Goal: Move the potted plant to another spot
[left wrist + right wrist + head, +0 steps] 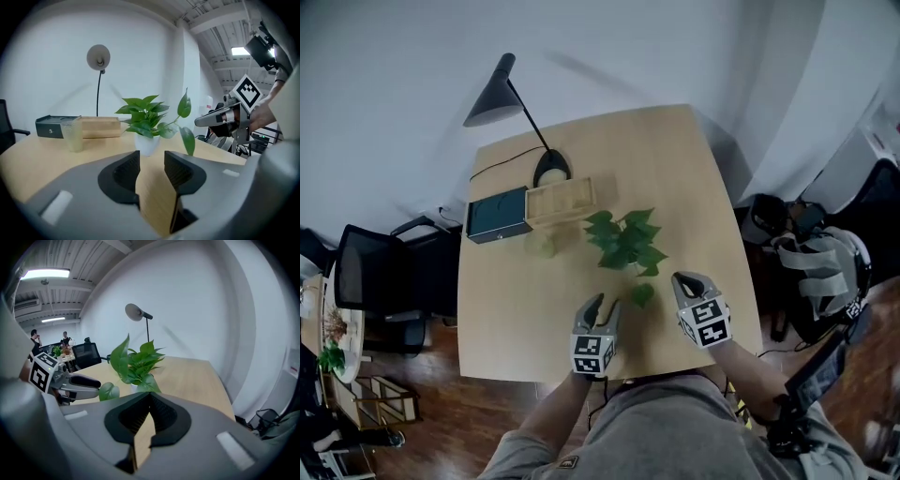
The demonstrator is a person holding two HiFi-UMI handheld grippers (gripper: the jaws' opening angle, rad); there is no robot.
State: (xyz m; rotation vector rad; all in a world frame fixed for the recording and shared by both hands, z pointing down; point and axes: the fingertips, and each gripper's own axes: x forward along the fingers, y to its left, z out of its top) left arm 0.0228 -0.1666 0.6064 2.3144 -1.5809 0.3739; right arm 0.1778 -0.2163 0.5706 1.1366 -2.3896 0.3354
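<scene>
The potted plant (625, 242) stands mid-table on the light wooden table (675, 169), its leaves hiding the pot from above. In the left gripper view its white pot (146, 144) shows under the leaves, straight ahead of my left gripper (151, 157). That gripper's jaws stand apart with only tabletop between them. My left gripper (602, 306) is short of the plant on its near left side. My right gripper (684, 281) is to the plant's near right, tips together, holding nothing. In the right gripper view the plant (138, 362) rises just beyond the closed tips (150, 395).
A black lamp (502, 94), a dark box (498, 215) and a wooden box (560, 202) line the table's far left. A clear plastic cup (542, 246) stands left of the plant. A black chair (384, 272) is at the left, bags (806, 253) on the floor at the right.
</scene>
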